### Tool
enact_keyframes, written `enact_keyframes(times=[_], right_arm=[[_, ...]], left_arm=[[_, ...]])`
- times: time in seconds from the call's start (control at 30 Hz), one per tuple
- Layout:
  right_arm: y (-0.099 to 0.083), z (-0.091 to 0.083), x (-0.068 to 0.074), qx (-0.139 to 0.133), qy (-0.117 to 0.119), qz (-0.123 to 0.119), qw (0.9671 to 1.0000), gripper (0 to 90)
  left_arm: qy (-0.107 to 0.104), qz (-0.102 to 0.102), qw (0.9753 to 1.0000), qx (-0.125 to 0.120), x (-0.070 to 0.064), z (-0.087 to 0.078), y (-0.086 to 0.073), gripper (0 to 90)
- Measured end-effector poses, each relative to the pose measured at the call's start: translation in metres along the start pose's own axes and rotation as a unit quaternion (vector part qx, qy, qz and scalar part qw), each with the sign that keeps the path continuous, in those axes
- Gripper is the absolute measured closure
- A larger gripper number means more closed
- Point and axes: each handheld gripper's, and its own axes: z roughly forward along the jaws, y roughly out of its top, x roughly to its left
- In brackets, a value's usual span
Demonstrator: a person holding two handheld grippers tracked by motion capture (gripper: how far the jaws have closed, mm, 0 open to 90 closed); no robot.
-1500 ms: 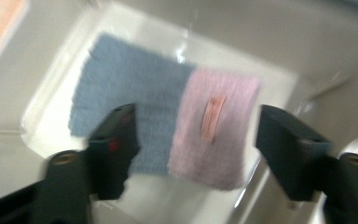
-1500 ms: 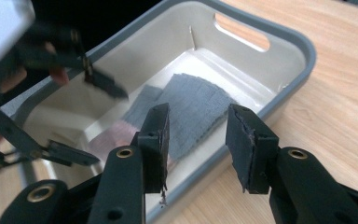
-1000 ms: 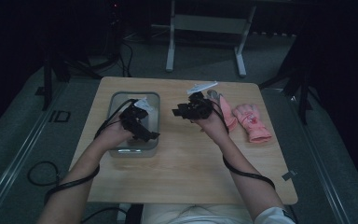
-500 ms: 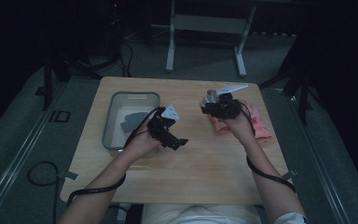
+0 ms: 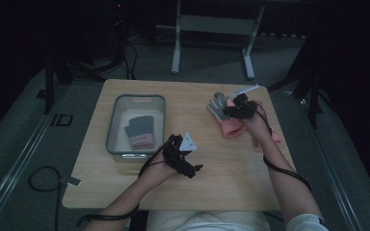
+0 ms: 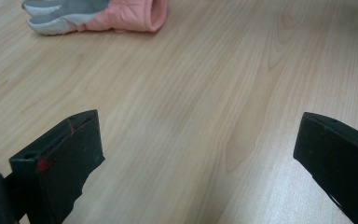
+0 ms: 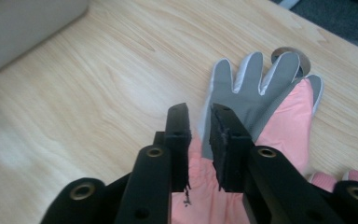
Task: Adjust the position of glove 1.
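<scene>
A pink glove with a grey palm (image 5: 221,119) lies flat on the right side of the wooden table (image 5: 221,187). My right gripper (image 5: 232,112) hovers over its cuff end. In the right gripper view the glove (image 7: 270,107) spreads its grey fingers beyond the right gripper (image 7: 199,113), whose jaws stand almost together with a thin slit and no fabric bunched between them. My left gripper (image 5: 191,166) is over bare wood near the table's middle front. In the left gripper view the left gripper (image 6: 200,126) is open wide, with the glove (image 6: 116,11) far ahead.
A clear plastic bin (image 5: 136,99) stands at the table's left and holds a folded grey and pink glove (image 5: 139,131). Another pink glove (image 5: 273,136) lies under my right wrist. A metal stand (image 5: 212,29) is on the floor beyond the table.
My left gripper has left the bin and come to the table's middle front. My right gripper has swung from the middle to the right, over the pink glove.
</scene>
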Motion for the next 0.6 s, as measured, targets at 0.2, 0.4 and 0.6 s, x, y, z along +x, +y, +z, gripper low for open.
enact_keyframes(times=[0.2, 0.4, 0.6], right_arm=[[0.005, 0.025, -0.01, 0.02, -0.007, -0.013, 0.9997, 72.4], [0.009, 0.045, -0.015, 0.031, -0.011, -0.028, 0.9991, 69.0], [0.005, 0.065, -0.02, 0.053, -0.049, -0.041, 0.9966, 67.4]], left_arm=[[0.022, -0.018, 0.9994, -0.019, -0.019, 0.006, -0.022, 0.8], [0.029, -0.037, 0.9986, -0.023, -0.027, 0.009, -0.037, 0.8], [0.048, -0.031, 0.9981, -0.023, -0.035, 0.008, -0.044, 0.8]])
